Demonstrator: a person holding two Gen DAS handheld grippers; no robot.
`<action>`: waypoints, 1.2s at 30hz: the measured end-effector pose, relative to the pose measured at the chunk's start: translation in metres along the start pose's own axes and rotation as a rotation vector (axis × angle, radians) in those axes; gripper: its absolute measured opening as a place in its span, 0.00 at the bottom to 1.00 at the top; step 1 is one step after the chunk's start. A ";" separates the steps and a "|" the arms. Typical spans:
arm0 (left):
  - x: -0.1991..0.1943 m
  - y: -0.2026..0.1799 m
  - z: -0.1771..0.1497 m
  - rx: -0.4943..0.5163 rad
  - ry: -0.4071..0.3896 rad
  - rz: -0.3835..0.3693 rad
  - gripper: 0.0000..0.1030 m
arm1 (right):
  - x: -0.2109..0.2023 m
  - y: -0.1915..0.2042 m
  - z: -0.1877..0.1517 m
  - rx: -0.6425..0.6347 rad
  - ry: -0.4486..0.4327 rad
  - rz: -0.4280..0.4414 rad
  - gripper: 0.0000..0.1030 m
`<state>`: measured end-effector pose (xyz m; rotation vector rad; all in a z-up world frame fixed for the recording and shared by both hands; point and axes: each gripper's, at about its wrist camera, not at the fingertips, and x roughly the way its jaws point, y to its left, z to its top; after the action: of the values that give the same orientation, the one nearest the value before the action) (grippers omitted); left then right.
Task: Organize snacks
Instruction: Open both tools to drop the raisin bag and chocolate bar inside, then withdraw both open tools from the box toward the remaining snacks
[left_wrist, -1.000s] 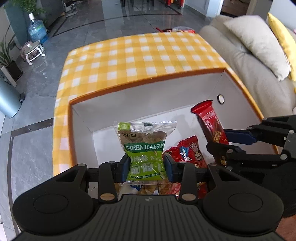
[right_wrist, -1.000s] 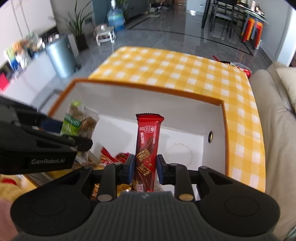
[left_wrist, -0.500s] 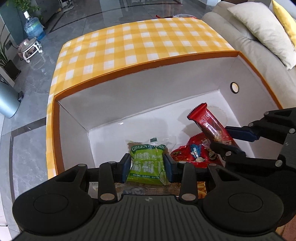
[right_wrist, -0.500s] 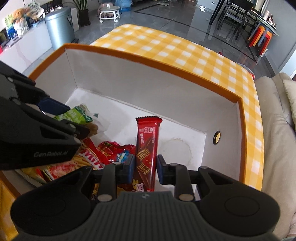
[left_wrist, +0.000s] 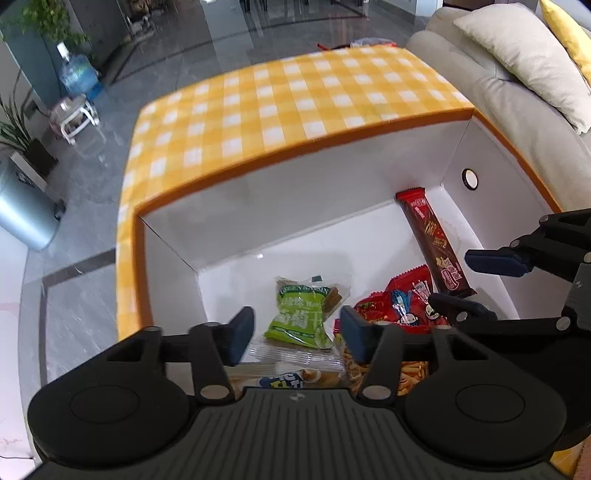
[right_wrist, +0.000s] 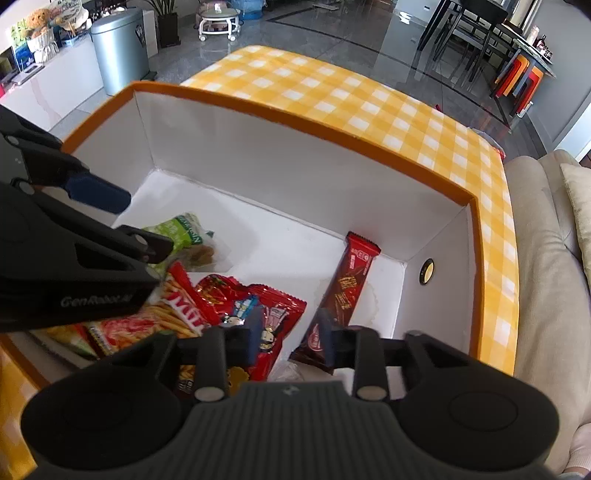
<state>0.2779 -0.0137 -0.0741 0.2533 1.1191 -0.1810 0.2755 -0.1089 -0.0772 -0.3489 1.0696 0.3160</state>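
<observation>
A white box with an orange rim (left_wrist: 295, 158) (right_wrist: 295, 122) stands on the yellow checked tablecloth (left_wrist: 295, 92). A green raisin packet (left_wrist: 303, 314) (right_wrist: 181, 230) lies on the box floor. My left gripper (left_wrist: 295, 332) (right_wrist: 147, 223) hovers over it with its jaws opening, pads clear of the packet. A red chocolate bar (left_wrist: 432, 240) (right_wrist: 347, 284) lies slanted near the box's right wall. Its lower end sits between the opening jaws of my right gripper (right_wrist: 291, 336) (left_wrist: 450, 278), which do not press on it.
A red cartoon packet (right_wrist: 251, 306) (left_wrist: 402, 306) and a fries packet (right_wrist: 166, 317) lie in the box's near half. A beige sofa with a cushion (left_wrist: 517, 62) runs along the right. A metal bin (right_wrist: 118, 48) stands on the floor to the left.
Both grippers sank into the box and their jaws spread. The raisin packet and the chocolate bar left the pads and now lie on the box floor.
</observation>
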 end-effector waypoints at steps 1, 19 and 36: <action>-0.003 0.000 -0.001 0.003 -0.010 0.009 0.68 | -0.002 0.000 0.000 0.001 -0.004 -0.001 0.36; -0.064 0.005 -0.023 -0.061 -0.143 0.049 0.71 | -0.070 -0.005 -0.024 0.088 -0.121 0.019 0.59; -0.130 -0.022 -0.081 -0.080 -0.348 0.016 0.73 | -0.149 0.006 -0.100 0.296 -0.308 0.007 0.70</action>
<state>0.1472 -0.0090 0.0074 0.1522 0.7773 -0.1591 0.1273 -0.1585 0.0114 -0.0285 0.7992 0.2057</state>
